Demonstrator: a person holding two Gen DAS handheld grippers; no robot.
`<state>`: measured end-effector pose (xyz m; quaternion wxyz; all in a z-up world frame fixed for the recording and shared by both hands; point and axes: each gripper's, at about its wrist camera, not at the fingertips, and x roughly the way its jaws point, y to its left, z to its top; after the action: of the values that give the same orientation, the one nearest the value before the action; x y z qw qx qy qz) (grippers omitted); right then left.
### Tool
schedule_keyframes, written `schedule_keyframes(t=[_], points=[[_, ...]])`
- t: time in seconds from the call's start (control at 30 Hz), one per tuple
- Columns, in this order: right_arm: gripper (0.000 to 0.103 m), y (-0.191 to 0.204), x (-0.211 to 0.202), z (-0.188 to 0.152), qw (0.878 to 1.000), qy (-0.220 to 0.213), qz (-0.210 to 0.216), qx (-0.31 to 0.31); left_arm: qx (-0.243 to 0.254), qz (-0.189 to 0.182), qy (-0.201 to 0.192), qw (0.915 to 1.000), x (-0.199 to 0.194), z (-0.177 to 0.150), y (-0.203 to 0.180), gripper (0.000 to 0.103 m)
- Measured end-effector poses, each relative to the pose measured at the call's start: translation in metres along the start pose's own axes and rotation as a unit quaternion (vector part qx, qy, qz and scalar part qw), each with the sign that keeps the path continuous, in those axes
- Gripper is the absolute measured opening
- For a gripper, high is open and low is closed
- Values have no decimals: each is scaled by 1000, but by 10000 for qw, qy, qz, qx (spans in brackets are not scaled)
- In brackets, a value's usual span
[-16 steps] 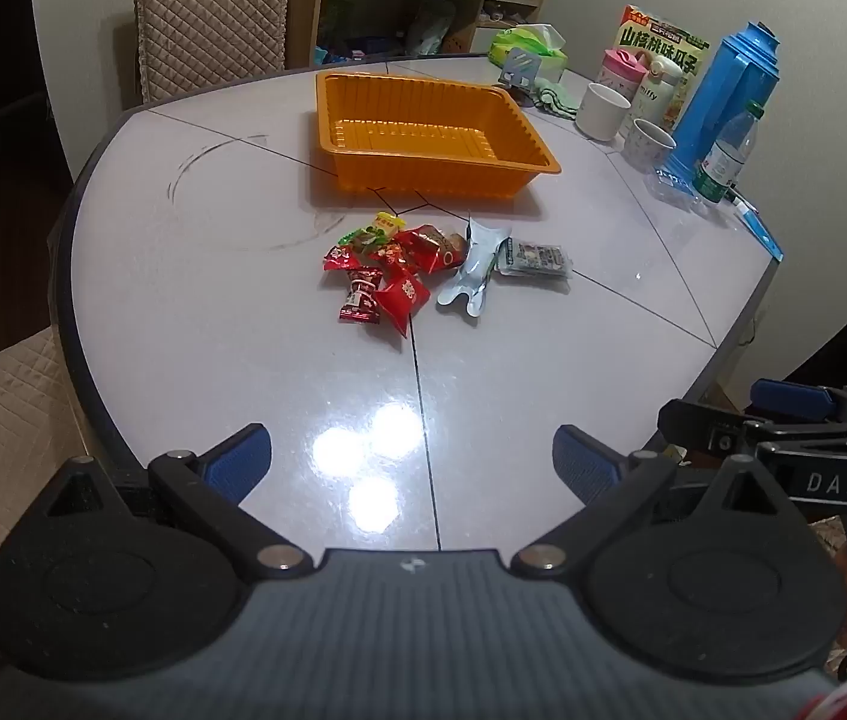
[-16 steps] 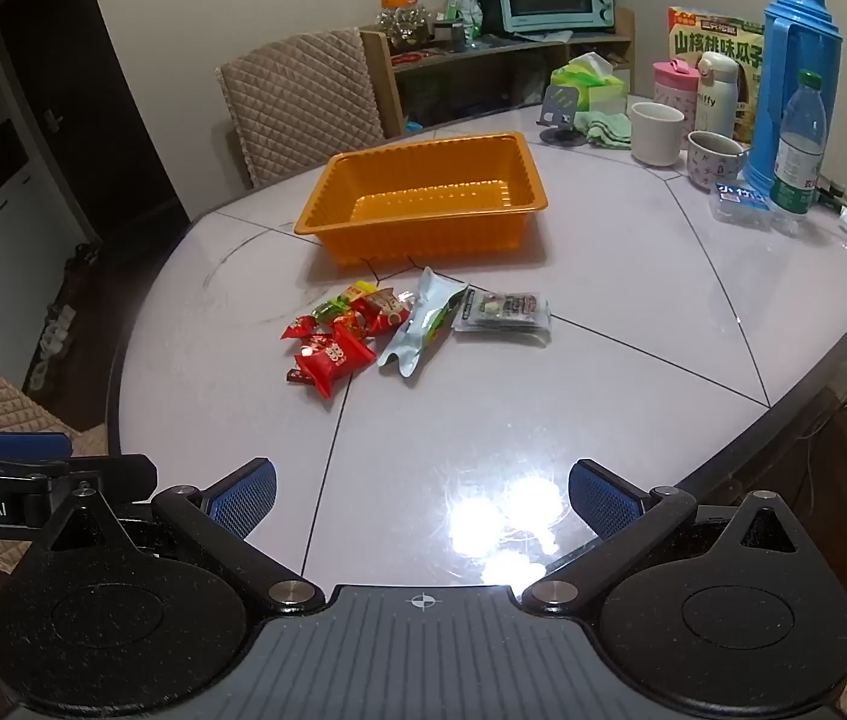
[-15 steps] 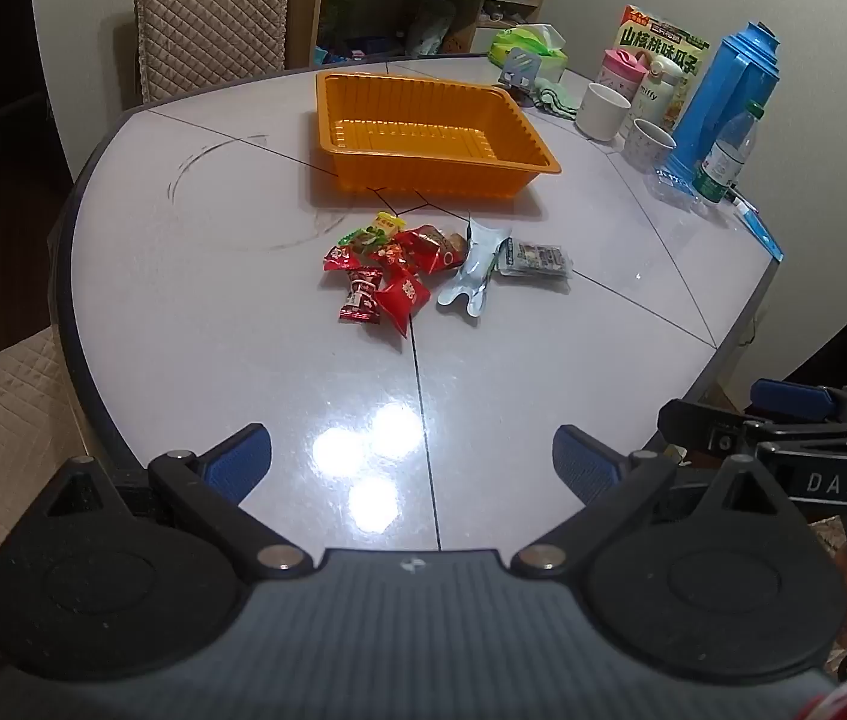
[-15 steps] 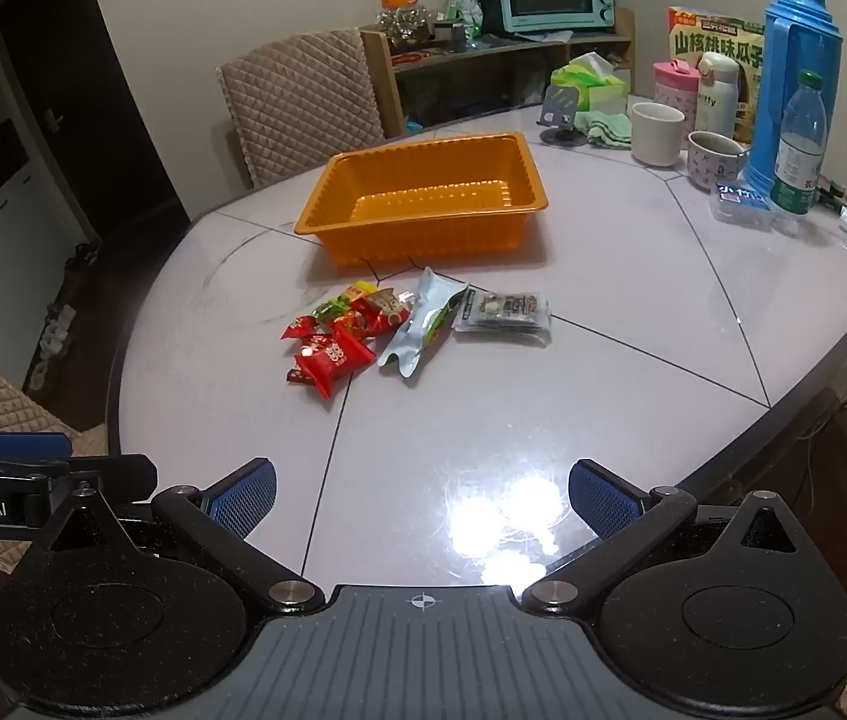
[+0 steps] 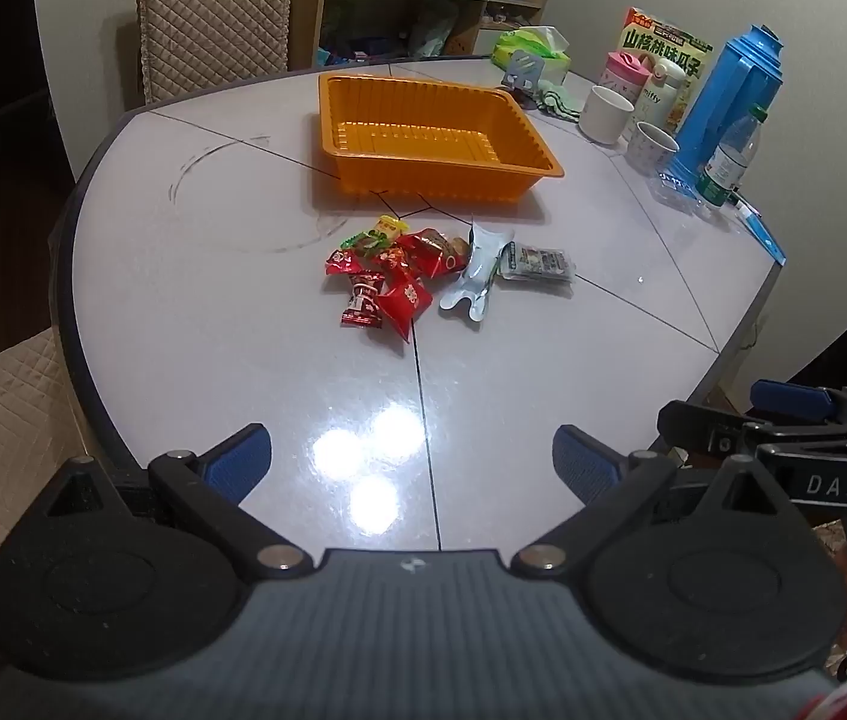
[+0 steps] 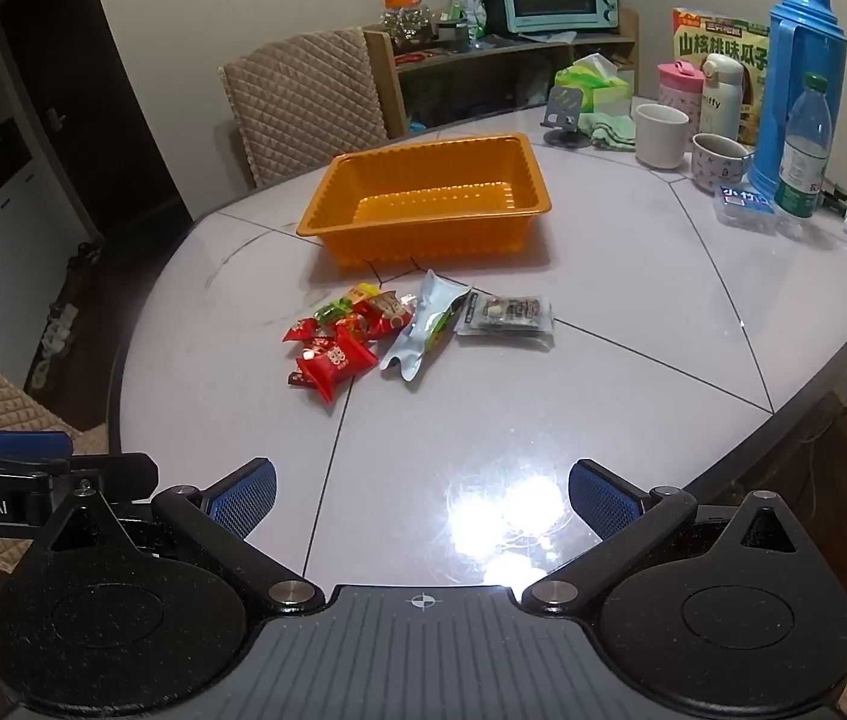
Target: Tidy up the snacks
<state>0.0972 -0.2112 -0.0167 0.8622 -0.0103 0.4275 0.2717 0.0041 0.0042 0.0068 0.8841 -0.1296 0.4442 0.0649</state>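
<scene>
Nothing has moved since the earlier frame.
Your left gripper (image 5: 411, 459) and right gripper (image 6: 422, 495) gape empty; snacks (image 5: 390, 276) lie near the empty orange tray (image 5: 363, 177).

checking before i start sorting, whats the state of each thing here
orange tray: empty, upright
red snack packets: piled on table, outside tray
pale pouch: lying flat
clear packet: lying flat
left tongs: open, empty
right tongs: open, empty

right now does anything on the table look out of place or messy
Yes: the snack packets lie in a loose heap on the bare table, in front of the orange tray, which is empty. The pale pouch looks crumpled. Nothing appears spilled.
</scene>
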Motion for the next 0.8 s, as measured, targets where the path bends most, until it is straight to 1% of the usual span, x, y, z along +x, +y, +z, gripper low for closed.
schedule_keyframes(t=[0.57, 0.8], points=[[103, -10, 5, 4, 10000, 0, 1, 7, -2, -5, -6, 10000, -1, 1, 2, 100], [103, -22, 13, 7, 10000, 24, -10, 48, -27, 6, -5, 10000, 5, 13, 4, 100]])
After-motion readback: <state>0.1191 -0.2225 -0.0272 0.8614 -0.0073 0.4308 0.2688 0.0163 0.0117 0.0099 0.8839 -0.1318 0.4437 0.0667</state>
